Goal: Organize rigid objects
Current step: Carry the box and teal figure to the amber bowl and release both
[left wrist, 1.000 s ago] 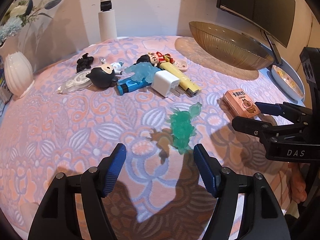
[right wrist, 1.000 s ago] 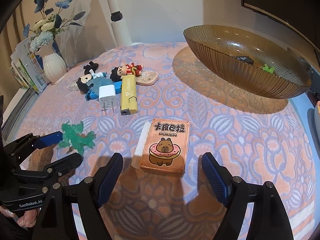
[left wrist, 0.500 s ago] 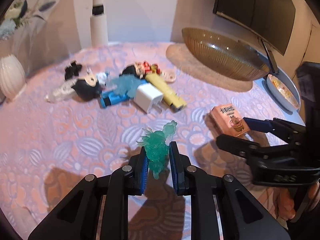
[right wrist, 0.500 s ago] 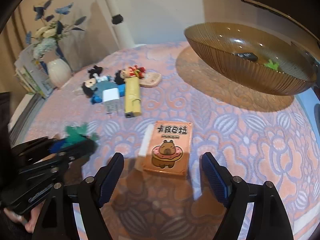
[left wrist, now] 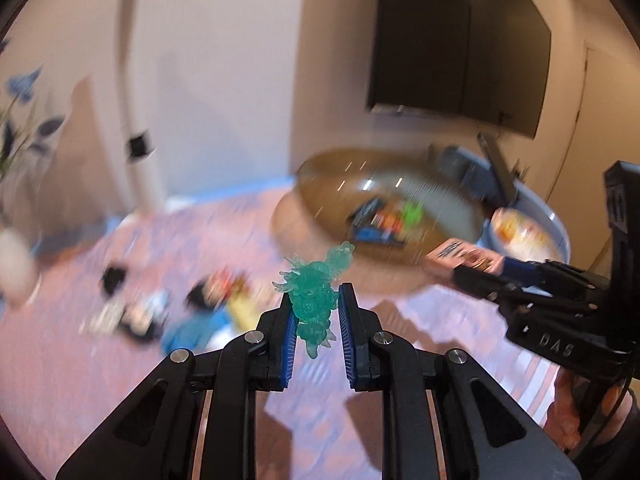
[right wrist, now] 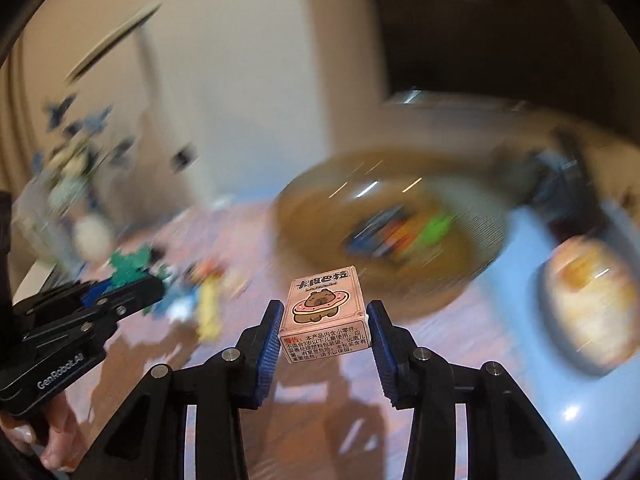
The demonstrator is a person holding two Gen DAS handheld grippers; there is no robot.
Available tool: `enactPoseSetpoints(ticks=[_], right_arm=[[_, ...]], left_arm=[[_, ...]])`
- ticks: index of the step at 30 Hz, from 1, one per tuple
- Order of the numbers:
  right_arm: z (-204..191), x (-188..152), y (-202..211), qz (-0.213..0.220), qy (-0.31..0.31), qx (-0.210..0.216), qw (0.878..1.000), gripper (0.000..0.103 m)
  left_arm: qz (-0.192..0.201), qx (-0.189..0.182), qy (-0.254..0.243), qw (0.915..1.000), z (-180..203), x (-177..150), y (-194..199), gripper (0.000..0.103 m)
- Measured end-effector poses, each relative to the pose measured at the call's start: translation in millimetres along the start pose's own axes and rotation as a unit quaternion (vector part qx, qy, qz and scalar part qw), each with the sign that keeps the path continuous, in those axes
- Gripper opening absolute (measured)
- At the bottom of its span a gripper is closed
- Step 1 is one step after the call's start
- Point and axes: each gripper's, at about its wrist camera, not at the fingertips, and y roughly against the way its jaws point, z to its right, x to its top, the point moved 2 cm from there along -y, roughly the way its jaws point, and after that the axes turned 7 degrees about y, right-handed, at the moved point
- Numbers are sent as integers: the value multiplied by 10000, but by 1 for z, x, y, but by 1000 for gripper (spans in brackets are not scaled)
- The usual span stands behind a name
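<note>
My left gripper is shut on a translucent green figurine and holds it in the air above the table. My right gripper is shut on a pink capybara card box, also lifted. The brown ribbed bowl stands beyond both and holds a dark box and a small green piece. From the right wrist view the left gripper with the figurine is at the left. From the left wrist view the right gripper with the box is at the right.
A blurred cluster of small toys, a yellow lighter and a blue item lies on the patterned cloth at the left. A white vase stands far left. A round plate sits right of the bowl.
Both grippers have lifted off the table and swung towards the bowl. The right gripper has shut on the card box; the left still holds the green figurine.
</note>
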Motion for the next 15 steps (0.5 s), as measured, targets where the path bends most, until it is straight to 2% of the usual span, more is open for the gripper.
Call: enactPoseSetpoints(ticks=[2, 4, 8, 9, 10, 12, 15], right_arm=[[22, 16, -2, 26, -137, -260, 9996, 41], [40, 27, -14, -125, -274, -446, 9986, 41], [52, 35, -35, -404, -212, -713, 9964, 42], [53, 37, -40, -464, -204, -739, 9960, 42], [54, 38, -43, -498, -195, -757, 9957, 46], [58, 38, -46, -531, -169, -916, 9942, 58], [64, 35, -27, -256, -200, -1020, 9943, 58]], left_arm=[[24, -61, -40, 10000, 15, 18, -19, 16], [-113, -130, 20, 9998, 26, 28, -44, 16], [-353, -204, 151, 9991, 39, 33, -81, 17], [-356, -191, 112, 9991, 42, 33, -86, 19], [-347, -164, 72, 9992, 45, 33, -88, 33], [-340, -5, 27, 9994, 43, 32, -86, 44], [-201, 77, 18, 9998, 30, 28, -66, 44]])
